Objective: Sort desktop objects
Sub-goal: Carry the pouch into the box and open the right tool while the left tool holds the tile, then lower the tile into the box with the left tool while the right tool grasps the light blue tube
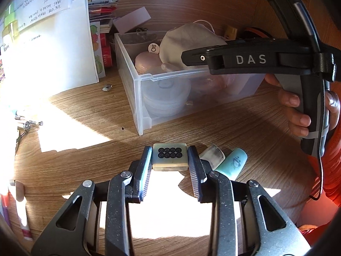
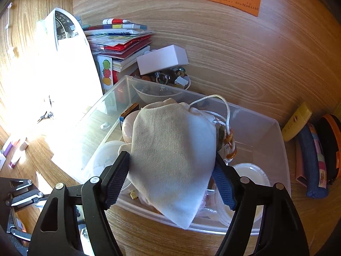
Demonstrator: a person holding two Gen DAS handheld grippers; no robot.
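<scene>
My left gripper (image 1: 170, 160) clamps a tile (image 1: 169, 156) on the desk (image 1: 85, 145); my right gripper (image 2: 170, 179) pinches a pouch (image 2: 172, 155) over the bin (image 2: 279, 149).

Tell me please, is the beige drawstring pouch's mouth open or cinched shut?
Cinched shut: the pouch's mouth is gathered tight where its white cord emerges.

Hard sunlight from the left blows out the papers (image 1: 49, 49) and tabletop (image 1: 85, 111); crisp shadows, heavy fisheye bending, dark corners, focus sharp.
</scene>
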